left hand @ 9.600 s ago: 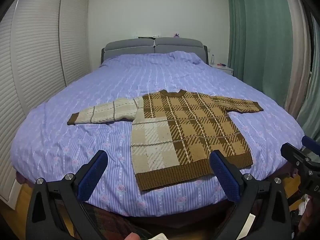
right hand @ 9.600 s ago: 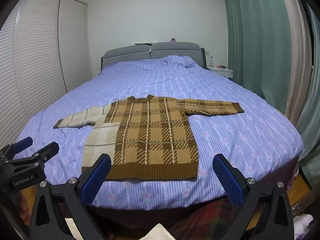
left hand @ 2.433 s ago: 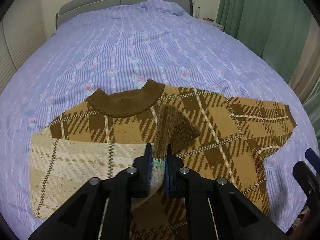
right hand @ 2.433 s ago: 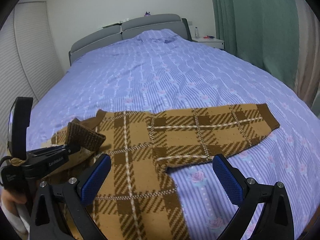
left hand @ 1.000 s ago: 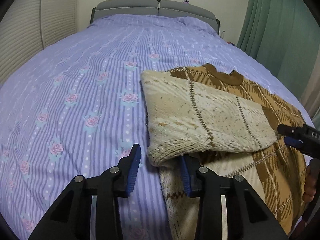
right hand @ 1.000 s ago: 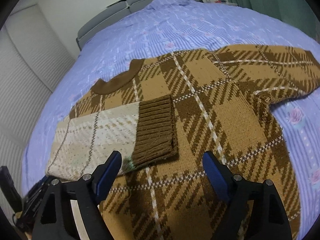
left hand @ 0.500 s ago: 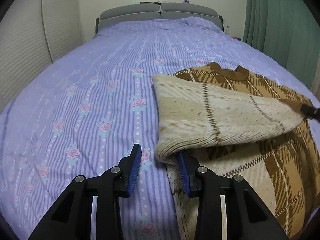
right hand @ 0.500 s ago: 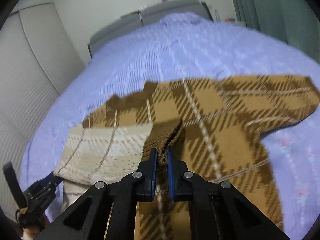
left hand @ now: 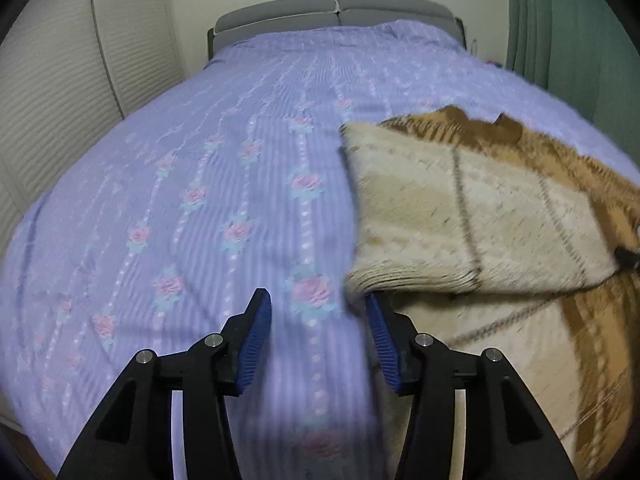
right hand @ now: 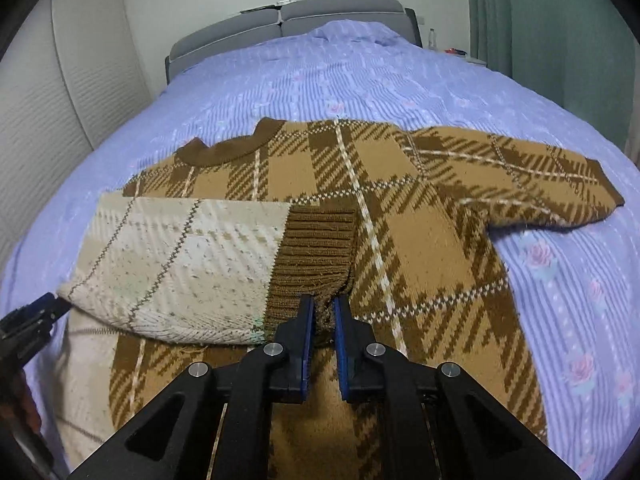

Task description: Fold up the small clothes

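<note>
- In the right wrist view, the left gripper point(right hand: 38, 316) is seen at the lower left edge of the frame, at the fold of the cream sleeve point(right hand: 180, 264).
- In the left wrist view, the left gripper point(left hand: 318, 338) is shown at the bottom centre with its blue fingers point(left hand: 256, 340) spread apart; nothing is gripped between them, though the right finger sits under the sleeve's folded edge point(left hand: 412, 280).
- The purple flowered bedspread point(left hand: 200, 160) fills the left and middle of that view, and the headboard point(left hand: 332, 12) is seen at the top centre.
- The brown plaid sweater point(right hand: 400, 208) is laid flat on the bedspread, across the middle of the right wrist view, its collar point(right hand: 228, 148) toward the headboard.
- The cream sleeve is folded across the chest, and its brown ribbed cuff point(right hand: 316, 256) lies at the frame's centre.
- The right gripper point(right hand: 322, 320) is shown at the bottom centre, its fingers nearly together and pinched on the lower corner of the cuff.
- The other sleeve point(right hand: 532, 176) is stretched out toward the right edge.
- A green curtain point(right hand: 560, 20) hangs at the upper right.
</note>
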